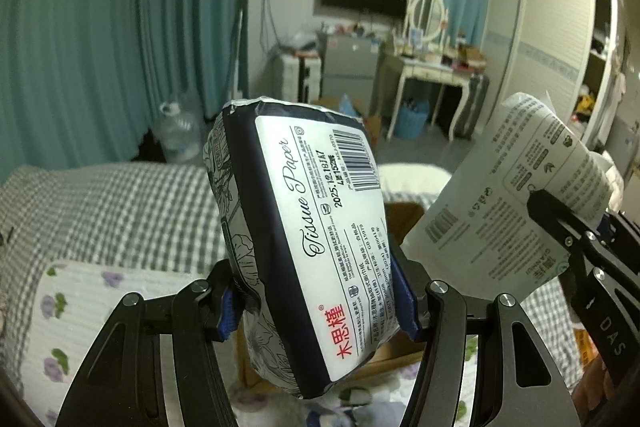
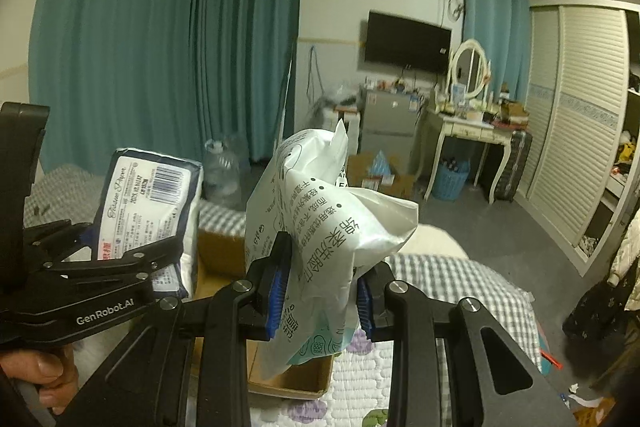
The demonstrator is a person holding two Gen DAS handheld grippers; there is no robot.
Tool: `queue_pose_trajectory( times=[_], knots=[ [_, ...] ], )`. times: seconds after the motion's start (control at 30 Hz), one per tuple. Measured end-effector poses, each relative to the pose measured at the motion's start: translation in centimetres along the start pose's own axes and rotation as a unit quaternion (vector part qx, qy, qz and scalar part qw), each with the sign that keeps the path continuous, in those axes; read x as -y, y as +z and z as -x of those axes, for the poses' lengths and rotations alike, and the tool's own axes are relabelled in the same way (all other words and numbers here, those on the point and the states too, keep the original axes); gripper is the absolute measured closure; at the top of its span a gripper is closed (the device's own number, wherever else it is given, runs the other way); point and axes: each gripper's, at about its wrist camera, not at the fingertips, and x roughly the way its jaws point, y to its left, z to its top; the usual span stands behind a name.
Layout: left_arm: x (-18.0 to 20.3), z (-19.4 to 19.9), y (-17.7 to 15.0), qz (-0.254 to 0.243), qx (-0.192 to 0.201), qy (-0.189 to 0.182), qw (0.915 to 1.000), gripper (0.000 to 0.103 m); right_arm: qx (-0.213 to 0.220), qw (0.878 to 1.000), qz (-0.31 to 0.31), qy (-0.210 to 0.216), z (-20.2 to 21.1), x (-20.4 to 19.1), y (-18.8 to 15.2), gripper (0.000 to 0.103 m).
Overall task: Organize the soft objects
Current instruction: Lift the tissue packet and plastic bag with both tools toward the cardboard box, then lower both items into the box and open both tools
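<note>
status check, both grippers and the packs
Left gripper shut on tissue pack. Right gripper shut on white pouch. Both held above cardboard box. Nothing blocking.

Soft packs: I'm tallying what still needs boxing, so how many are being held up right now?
2. The navy tissue paper pack is clamped in the left gripper; the white crumpled pouch is clamped in the right gripper. The cardboard box below may hide more.

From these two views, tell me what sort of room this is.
Most likely a lived-in bedroom: a bed with checked bedding in the foreground, a white dressing table with an oval mirror against the far wall, and a louvred wardrobe on the right.
</note>
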Motion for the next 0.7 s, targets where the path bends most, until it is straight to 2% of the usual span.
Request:
queue_pose_trajectory(
  times=[0.23,0.37,0.5,0.7],
  knots=[
    [-0.1,-5.5,-1.1,0.008,-0.068,0.003,0.9976,0.044,-0.048,0.999,0.017,0.009,-6.5,-0.3,-1.8,0.074],
    [0.2,-8.3,-2.0,0.005,-0.112,0.006,0.9937,0.044,-0.097,0.995,0.025,0.013,-10.6,-0.5,-3.1,0.074],
    [0.4,-10.1,-3.2,-0.004,-0.135,0.015,0.9907,0.044,-0.14,0.989,0.044,0.022,-13.3,-1.2,-4.5,0.074],
    [1.4,-11.1,-4.1,-0.041,-0.141,0.045,0.9881,0.043,-0.185,0.98,0.069,0.017,-16.1,-2.3,-6.1,0.074]
  ],
)
